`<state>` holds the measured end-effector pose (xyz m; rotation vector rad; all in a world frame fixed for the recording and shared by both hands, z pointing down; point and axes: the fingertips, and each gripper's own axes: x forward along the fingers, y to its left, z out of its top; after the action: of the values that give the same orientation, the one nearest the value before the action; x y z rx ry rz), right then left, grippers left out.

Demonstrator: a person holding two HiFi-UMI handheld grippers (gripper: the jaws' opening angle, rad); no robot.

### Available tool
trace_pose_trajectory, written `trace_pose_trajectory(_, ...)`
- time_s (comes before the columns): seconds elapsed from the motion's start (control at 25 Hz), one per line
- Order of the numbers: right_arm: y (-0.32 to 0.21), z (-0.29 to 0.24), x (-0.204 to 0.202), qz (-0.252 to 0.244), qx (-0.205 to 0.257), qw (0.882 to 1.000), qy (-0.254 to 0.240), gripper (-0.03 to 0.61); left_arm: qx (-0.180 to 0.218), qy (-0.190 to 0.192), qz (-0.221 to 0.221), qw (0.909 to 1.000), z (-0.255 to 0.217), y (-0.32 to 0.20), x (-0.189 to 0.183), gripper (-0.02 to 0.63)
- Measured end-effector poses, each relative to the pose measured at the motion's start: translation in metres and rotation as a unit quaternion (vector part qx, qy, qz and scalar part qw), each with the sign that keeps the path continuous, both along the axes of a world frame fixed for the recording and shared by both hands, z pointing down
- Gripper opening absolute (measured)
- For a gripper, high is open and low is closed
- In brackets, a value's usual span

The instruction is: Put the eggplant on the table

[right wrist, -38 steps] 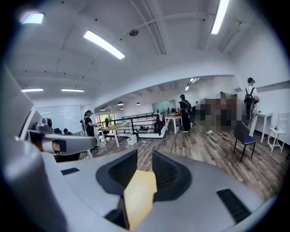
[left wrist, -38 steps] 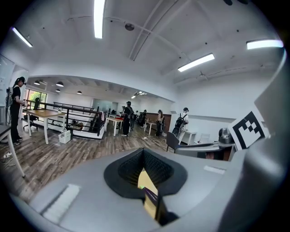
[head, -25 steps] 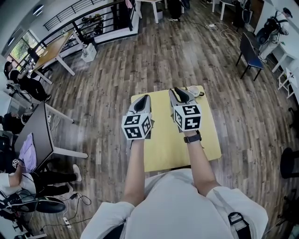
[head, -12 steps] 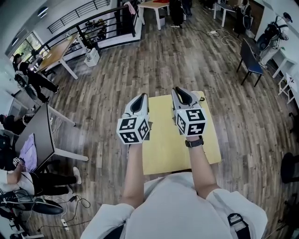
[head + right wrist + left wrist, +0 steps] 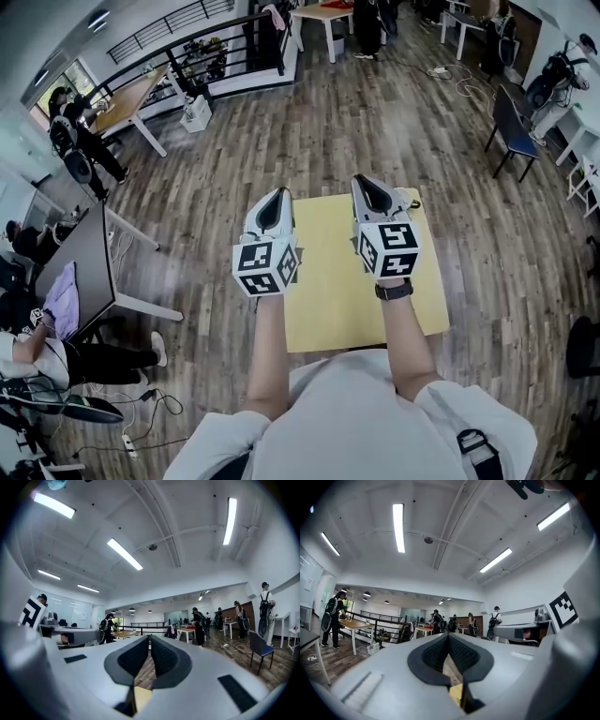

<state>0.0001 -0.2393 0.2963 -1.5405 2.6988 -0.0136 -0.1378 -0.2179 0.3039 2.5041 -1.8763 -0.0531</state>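
Yellow tabletop (image 5: 323,300) lies under left tongs (image 5: 277,195) and right tongs (image 5: 367,183), both closed, empty; no eggplant shows, bearing unknowable.

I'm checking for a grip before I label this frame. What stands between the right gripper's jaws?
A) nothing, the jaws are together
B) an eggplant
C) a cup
A: the right gripper view shows the right gripper with its jaws closed together and nothing held, only wooden floor and the yellow table below them.
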Motion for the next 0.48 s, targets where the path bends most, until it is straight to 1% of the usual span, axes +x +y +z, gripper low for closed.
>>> trace_pose_trajectory(0.28, -0.006, 0.007, 0.004, 0.005, -0.007, 1.0, 0.004, 0.023, 0.001, 0.0, 0.003, 1.0, 0.002, -0.006, 0.003, 0.009)
trace_pose_trajectory(0.48, -0.012, 0.016, 0.009, 0.01, -0.015, 1.0, 0.004, 0.023, -0.006, 0.002, 0.007, 1.0, 0.012, -0.014, 0.006, 0.009)
